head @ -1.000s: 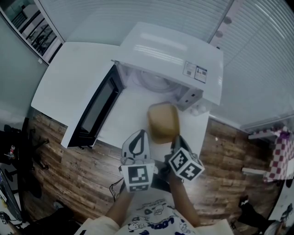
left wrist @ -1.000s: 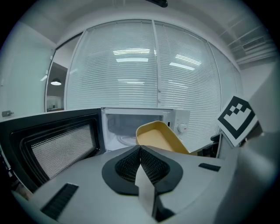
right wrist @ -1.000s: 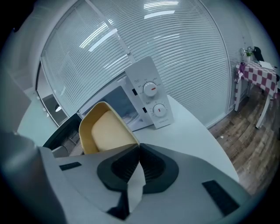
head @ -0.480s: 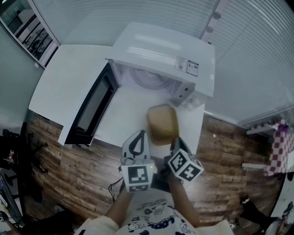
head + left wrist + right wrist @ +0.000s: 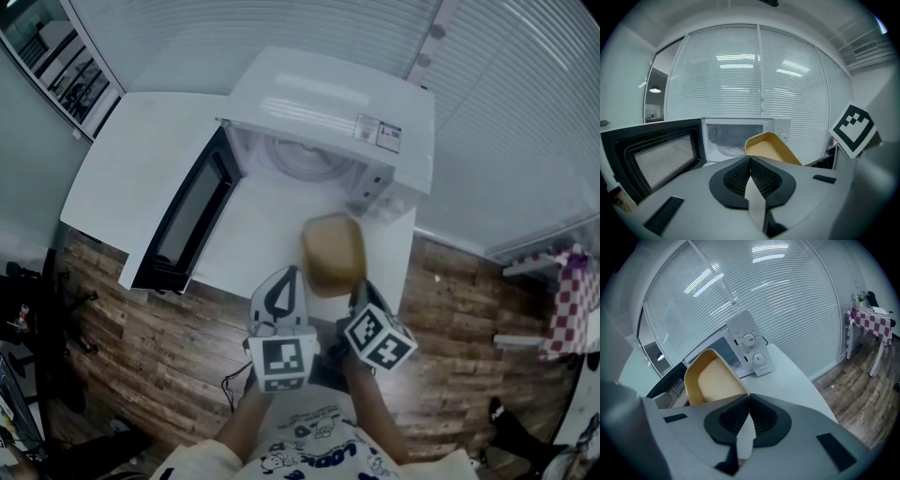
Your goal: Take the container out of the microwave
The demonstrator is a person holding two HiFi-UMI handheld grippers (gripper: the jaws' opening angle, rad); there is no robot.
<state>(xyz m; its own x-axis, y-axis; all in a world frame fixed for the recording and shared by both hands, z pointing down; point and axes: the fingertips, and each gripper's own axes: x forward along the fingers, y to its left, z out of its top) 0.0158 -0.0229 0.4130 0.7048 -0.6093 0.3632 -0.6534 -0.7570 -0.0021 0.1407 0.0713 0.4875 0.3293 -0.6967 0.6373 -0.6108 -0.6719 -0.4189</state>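
Before the open microwave (image 5: 328, 103), above the white table (image 5: 141, 159): the tan container (image 5: 333, 253) is held outside the cavity, tilted, with its hollow side facing both gripper cameras. Right gripper (image 5: 361, 286): jaws closed on the container's near rim (the thin wall is pinched at their tips). Left gripper (image 5: 289, 277): jaws pressed together with nothing between them, just beside the container on its left. Microwave door (image 5: 187, 220): swung wide to the left. Glass turntable (image 5: 305, 159): visible inside the cavity. Wooden floor (image 5: 169, 356): below the table's near edge.
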